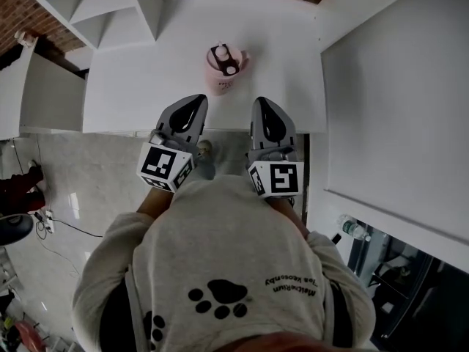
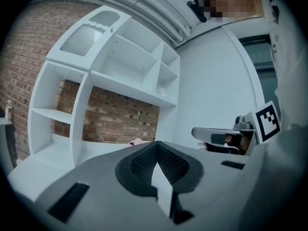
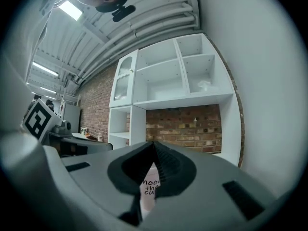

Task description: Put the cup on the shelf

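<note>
- Head view: cup [image 1: 226, 68] stands upright on surface [image 1: 132, 86], just ahead of both tools.
- Left hand-held gripper [image 1: 195, 101] and right hand-held gripper [image 1: 262, 103]: jaws pressed together, empty.
- Recommended: spread jaws before reaching; grip the cup body squarely.

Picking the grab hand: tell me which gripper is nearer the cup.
Left, narrowly. The left gripper sits just short of the cup, at its left; the right gripper is short of it at its right, slightly farther off. Both are shut; neither touches it.
</note>
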